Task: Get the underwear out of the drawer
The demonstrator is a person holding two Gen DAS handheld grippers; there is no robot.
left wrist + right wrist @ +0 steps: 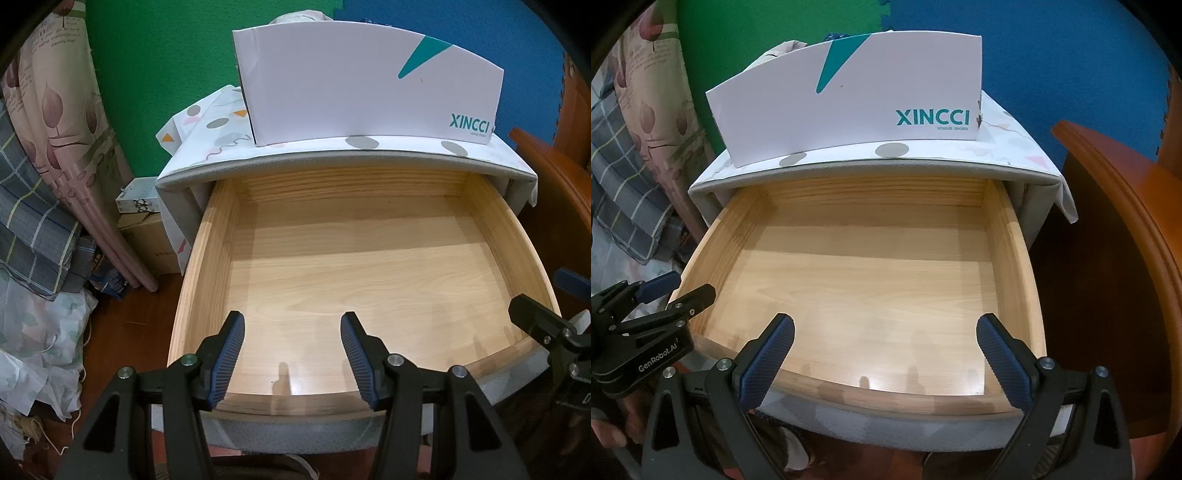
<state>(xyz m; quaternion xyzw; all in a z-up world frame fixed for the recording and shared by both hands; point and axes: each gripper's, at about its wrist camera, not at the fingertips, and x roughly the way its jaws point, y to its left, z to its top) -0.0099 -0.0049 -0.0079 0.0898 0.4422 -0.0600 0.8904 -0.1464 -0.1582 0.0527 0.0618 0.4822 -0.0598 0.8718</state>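
Observation:
The wooden drawer [207, 258] is pulled out of a small cabinet; its bare wooden floor shows and no underwear lies in it. It also shows in the right wrist view [1019, 258]. My left gripper [292, 325] is open and empty above the drawer's front edge; it also shows at the left of the right wrist view [677, 290]. My right gripper [885, 328] is open and empty above the front edge; its side shows at the right of the left wrist view [543, 314]. Some fabric [299, 16] peeks out behind the box on top; I cannot tell what it is.
A white XINCCI shoe box [369, 85] stands on the cabinet's patterned cloth [207, 125]. Curtain and plaid bedding [33, 221] pile up at left, with cartons [144, 221] beside the cabinet. Brown wooden furniture [1126, 221] stands at right.

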